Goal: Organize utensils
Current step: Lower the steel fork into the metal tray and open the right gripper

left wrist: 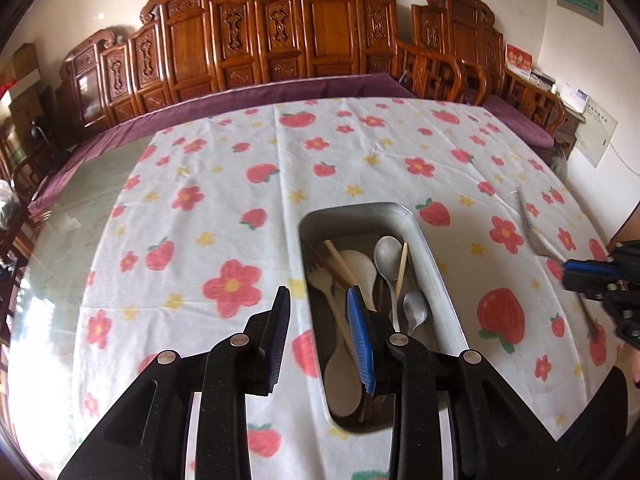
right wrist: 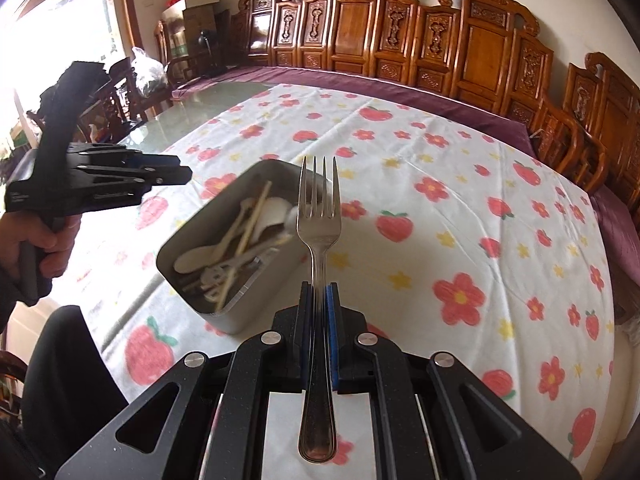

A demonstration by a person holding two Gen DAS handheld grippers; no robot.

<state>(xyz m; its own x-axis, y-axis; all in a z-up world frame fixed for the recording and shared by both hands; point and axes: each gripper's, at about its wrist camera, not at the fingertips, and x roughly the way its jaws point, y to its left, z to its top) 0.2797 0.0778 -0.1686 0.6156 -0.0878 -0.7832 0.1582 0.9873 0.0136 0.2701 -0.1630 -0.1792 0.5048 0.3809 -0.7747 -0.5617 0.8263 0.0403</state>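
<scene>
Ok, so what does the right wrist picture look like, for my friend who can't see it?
The right gripper pinches a metal fork by its handle, tines pointing away, above a flowery strawberry tablecloth. To the left sits a metal tin full of spoons and chopsticks, with the left gripper held over it.

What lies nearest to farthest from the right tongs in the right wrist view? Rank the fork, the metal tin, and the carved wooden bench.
1. Fork: clamped between the right tongs, tines pointing away.
2. Metal tin: just ahead and to the left, on the tablecloth, holding utensils.
3. Carved wooden bench: beyond the table's far edge, against the wall.
</scene>
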